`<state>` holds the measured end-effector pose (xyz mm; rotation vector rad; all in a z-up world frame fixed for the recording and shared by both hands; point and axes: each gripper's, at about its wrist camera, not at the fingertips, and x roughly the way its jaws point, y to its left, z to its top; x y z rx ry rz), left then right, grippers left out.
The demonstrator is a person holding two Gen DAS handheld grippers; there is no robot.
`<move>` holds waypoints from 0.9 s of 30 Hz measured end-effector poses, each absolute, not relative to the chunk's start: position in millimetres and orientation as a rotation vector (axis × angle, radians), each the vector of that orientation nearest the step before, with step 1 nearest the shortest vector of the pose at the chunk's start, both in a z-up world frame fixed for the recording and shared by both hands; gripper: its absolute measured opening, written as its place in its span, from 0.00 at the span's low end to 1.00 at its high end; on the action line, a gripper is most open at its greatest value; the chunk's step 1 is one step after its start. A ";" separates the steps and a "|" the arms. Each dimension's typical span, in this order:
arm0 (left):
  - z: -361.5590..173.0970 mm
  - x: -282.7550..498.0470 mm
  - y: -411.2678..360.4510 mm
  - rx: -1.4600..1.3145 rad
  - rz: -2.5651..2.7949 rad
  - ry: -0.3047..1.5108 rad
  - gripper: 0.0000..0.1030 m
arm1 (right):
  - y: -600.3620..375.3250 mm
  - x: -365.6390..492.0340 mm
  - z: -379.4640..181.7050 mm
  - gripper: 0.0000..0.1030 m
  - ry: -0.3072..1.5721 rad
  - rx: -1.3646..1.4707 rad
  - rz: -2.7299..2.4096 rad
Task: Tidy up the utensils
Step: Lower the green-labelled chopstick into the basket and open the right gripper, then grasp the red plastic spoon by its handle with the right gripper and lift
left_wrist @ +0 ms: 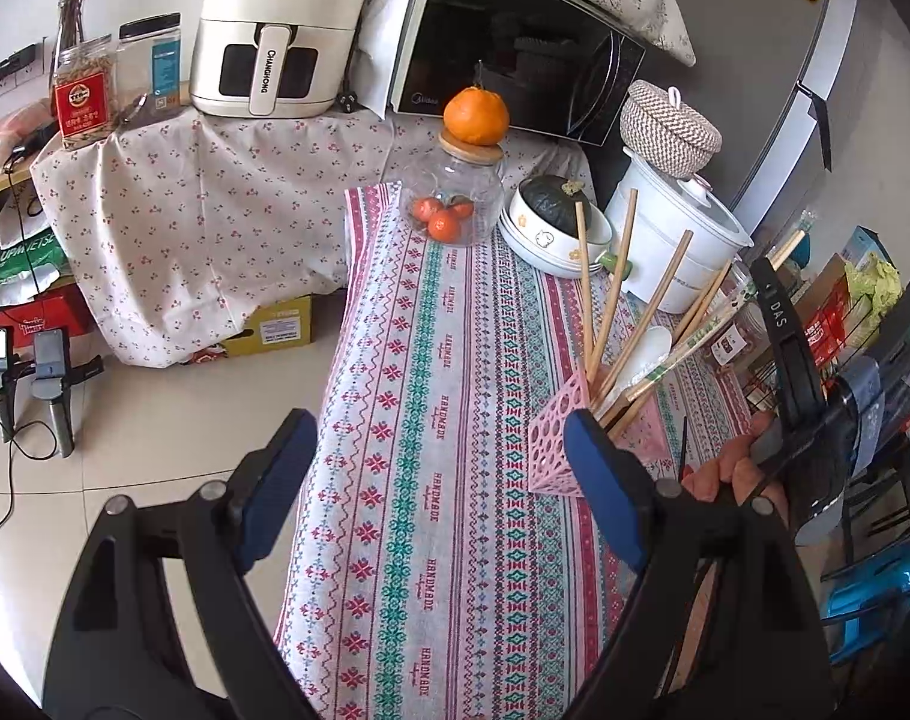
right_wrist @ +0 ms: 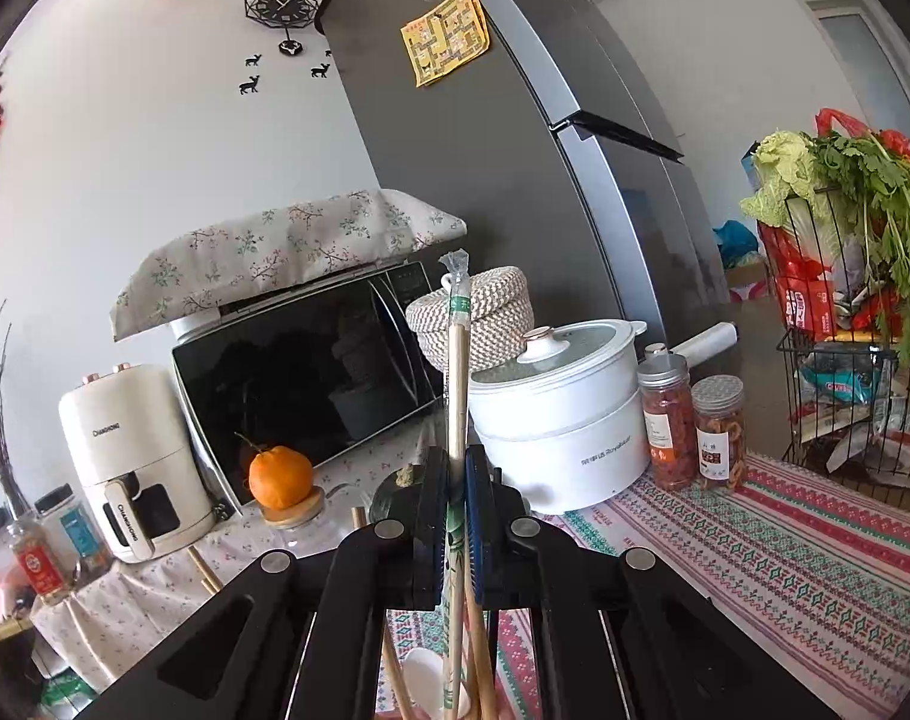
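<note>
A pink perforated utensil holder (left_wrist: 554, 441) stands on the patterned tablecloth (left_wrist: 455, 360). It holds several bare wooden chopsticks (left_wrist: 614, 276) and a white spoon (left_wrist: 650, 348). My left gripper (left_wrist: 443, 480) is open just left of the holder, its right pad (left_wrist: 605, 492) close to the holder's near corner, with nothing between the fingers. My right gripper (right_wrist: 455, 516) is shut on a pair of paper-wrapped chopsticks (right_wrist: 457, 384), which stand nearly upright with their lower ends down among the other chopsticks. In the left wrist view a hand (left_wrist: 737, 468) holds that gripper beside the holder.
Behind the holder stand a glass jar of oranges (left_wrist: 452, 204) topped by an orange, a bowl holding a dark squash (left_wrist: 551, 222) and a white pot (right_wrist: 560, 414). Two spice jars (right_wrist: 692, 426), a wire basket of greens (right_wrist: 857, 324), a microwave (right_wrist: 311, 378) and an air fryer (left_wrist: 275, 30) ring the table.
</note>
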<state>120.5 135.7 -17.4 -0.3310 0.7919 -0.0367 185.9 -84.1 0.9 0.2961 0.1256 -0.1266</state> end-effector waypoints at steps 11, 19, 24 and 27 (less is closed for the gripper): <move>-18.3 123.8 130.9 -0.346 -0.048 0.803 0.82 | -84.3 171.2 -21.4 0.06 0.228 0.289 -0.038; -21.1 124.4 112.8 -0.311 -0.056 0.833 0.83 | -104.3 164.1 -0.5 0.79 0.299 0.301 0.022; -19.8 119.5 96.1 -0.282 -0.057 0.844 0.90 | -123.0 149.6 29.8 0.97 0.318 0.240 0.026; -18.0 114.4 84.1 -0.251 -0.044 0.842 0.93 | -137.2 145.0 43.0 1.00 0.375 0.211 0.009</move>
